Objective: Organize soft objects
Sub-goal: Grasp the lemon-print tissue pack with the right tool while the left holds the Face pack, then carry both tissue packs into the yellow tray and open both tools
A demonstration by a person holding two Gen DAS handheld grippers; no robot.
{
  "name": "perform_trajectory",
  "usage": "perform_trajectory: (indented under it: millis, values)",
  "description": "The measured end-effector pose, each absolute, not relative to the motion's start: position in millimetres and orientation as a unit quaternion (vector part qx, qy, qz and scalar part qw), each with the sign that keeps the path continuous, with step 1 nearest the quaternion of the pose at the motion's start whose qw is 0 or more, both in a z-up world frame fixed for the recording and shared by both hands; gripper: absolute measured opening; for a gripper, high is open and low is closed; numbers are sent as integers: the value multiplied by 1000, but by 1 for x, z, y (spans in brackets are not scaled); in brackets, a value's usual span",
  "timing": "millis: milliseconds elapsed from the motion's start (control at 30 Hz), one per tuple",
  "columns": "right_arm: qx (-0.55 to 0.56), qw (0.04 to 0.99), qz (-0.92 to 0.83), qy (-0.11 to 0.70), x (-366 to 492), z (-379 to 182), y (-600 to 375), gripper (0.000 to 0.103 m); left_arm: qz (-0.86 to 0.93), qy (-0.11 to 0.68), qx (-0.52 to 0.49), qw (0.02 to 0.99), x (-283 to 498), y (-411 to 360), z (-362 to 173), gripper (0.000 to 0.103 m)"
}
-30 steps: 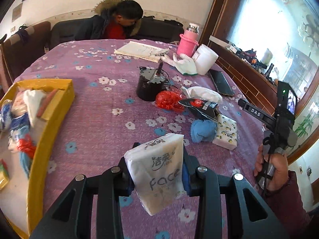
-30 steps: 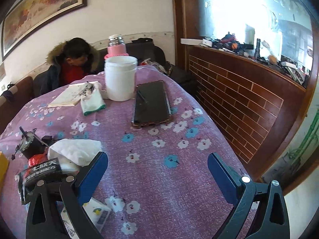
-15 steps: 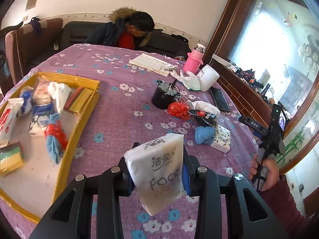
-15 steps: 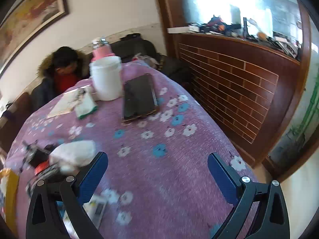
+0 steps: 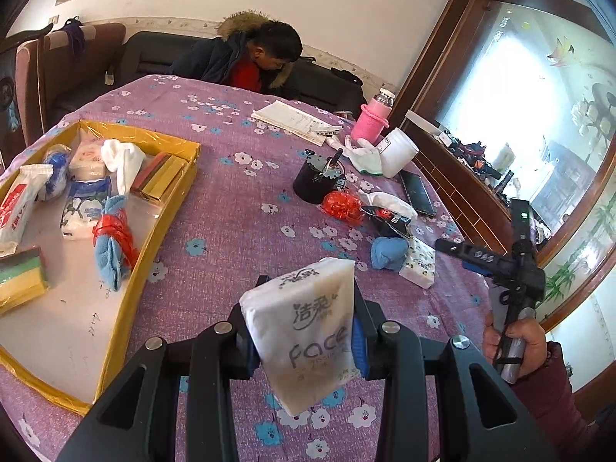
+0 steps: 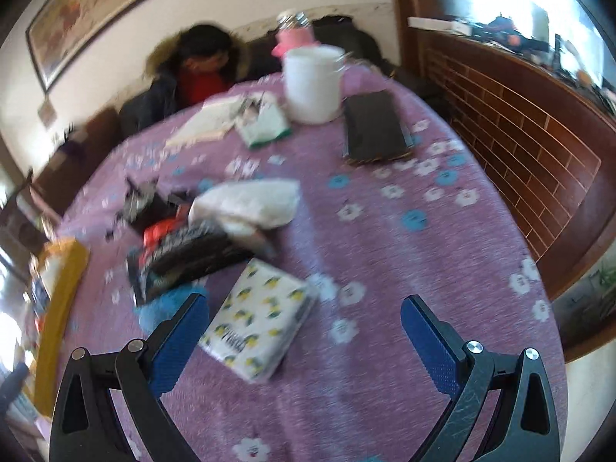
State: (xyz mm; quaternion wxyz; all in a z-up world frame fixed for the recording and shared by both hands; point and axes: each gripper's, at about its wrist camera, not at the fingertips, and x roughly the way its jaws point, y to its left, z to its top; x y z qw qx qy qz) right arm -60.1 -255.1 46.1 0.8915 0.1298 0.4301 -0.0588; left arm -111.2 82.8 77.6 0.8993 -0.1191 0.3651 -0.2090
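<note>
1. A tissue pack was held clamped by the left gripper above the desk, beside the yellow tray.
2. The right gripper was spread wide, empty, near a lemon-print pack.
3. Carrying the pack over the tray and releasing was judged next.

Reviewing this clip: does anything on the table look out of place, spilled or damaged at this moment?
Nothing is spilled or visibly damaged. The one oddity: the tissue pack sits tilted in the left claw, pinched at its lower half. A loose heap remains outside the yellow tray: blue cloth, lemon-print tissue pack and black packet.
</note>
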Motion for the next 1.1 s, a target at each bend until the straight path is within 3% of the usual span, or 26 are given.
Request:
perform_trajectory:
  millis: [233, 333, 400, 500, 1100]
  values:
    - [125, 873, -67, 466, -39, 29, -238, 89, -206, 369, -114, 899, -115, 80, 77, 35]
    - [111, 866, -64, 483, -30, 20, -230, 77, -206, 369, -113, 899, -115, 80, 77, 35]
    - [113, 867, -67, 481, -31, 19, -229, 60, -206, 367, -113, 900, -116, 81, 79, 35]
    - [125, 869, -50, 477, -38, 22, -231, 53, -204, 364, -115, 902, -118, 86, 80, 35]
    - [170, 897, -8, 409, -120, 70, -242, 50, -136, 346, -180, 911, -126, 174, 86, 35]
